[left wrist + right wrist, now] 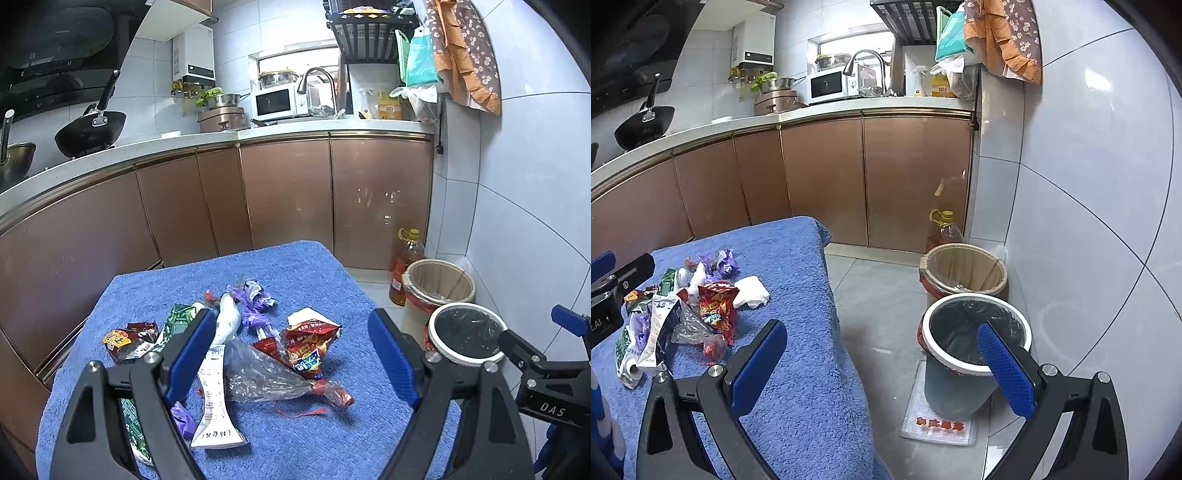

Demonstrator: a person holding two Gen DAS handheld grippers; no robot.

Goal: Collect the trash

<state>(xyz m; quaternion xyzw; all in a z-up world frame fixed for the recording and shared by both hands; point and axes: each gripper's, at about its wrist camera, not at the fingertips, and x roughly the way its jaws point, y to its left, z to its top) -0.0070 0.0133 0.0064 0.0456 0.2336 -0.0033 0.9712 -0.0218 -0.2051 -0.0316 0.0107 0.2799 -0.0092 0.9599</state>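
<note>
We hold the left gripper (291, 354) wide open and empty above the heap of crumpled snack wrappers and clear plastic film (258, 350) on the blue terry towel (314, 273); the right gripper (882, 365), equally wide and empty, hangs near the white-rimmed, black-lined bin (975, 332). The film probably overlaps the red chip bag (308, 345); a pinch may drag neighbours off the towel.

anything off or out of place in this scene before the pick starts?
Only the expected mess: crumpled wrappers, including a red snack bag, a clear plastic bag and a receipt, lie in a loose heap on the blue towel. Both bins stand upright on the floor. Both grippers are open and empty.
</note>
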